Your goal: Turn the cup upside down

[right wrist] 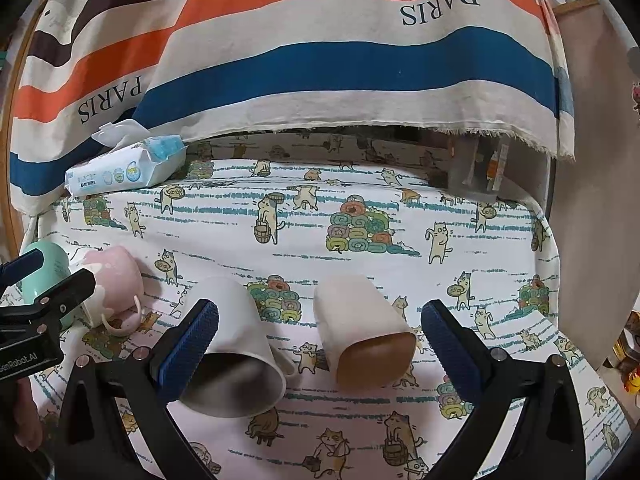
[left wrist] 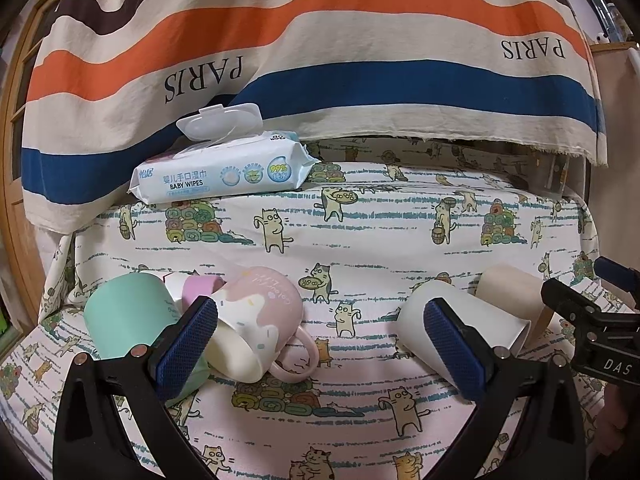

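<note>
Several cups lie on their sides on a cat-print cloth. In the left wrist view my open left gripper [left wrist: 320,340] has a pink and white mug [left wrist: 260,316] by its left finger, a mint cup [left wrist: 124,316] further left, and a white cup [left wrist: 464,320] behind its right finger. A beige cup [left wrist: 512,288] lies beyond. In the right wrist view my open right gripper [right wrist: 320,340] frames the white cup [right wrist: 236,348] and the beige cup [right wrist: 364,332], mouths toward the camera. Both grippers are empty.
A pack of baby wipes [left wrist: 224,168] with its lid open lies at the back left. A striped PARIS cloth [left wrist: 320,60] hangs behind. A clear container [right wrist: 480,172] stands at the back right. The left gripper's body [right wrist: 44,312] shows at the left edge.
</note>
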`<state>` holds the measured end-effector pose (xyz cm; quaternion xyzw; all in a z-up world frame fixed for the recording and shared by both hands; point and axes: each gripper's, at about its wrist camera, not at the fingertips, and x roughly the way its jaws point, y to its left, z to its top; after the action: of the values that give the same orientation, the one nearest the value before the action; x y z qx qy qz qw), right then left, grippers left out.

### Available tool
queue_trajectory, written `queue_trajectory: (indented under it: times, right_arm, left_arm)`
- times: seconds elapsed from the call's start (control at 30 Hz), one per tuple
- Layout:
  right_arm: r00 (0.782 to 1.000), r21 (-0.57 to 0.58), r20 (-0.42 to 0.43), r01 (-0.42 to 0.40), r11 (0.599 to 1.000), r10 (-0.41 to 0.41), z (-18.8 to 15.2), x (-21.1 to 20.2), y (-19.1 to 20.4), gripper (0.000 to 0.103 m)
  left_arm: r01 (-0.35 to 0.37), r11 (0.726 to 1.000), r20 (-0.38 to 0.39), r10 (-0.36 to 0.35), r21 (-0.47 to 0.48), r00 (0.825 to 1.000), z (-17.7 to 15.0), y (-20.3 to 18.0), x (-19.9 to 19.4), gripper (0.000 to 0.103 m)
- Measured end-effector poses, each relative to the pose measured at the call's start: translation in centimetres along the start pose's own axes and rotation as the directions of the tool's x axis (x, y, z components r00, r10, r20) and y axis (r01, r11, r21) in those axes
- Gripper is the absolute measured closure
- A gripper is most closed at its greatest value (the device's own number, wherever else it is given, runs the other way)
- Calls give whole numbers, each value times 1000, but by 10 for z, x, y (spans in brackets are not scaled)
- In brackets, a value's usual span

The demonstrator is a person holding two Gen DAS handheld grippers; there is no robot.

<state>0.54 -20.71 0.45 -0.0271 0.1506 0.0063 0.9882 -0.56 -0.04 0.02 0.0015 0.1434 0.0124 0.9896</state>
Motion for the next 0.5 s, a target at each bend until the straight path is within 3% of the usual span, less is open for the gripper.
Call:
queue_trajectory:
  times: [0.5]
  right_arm:
    - [1000, -2, -1, 0, 1000, 0, 0, 0, 0, 1]
  left_arm:
    - [2, 1000, 0, -2, 8, 1000, 0, -1, 0, 1]
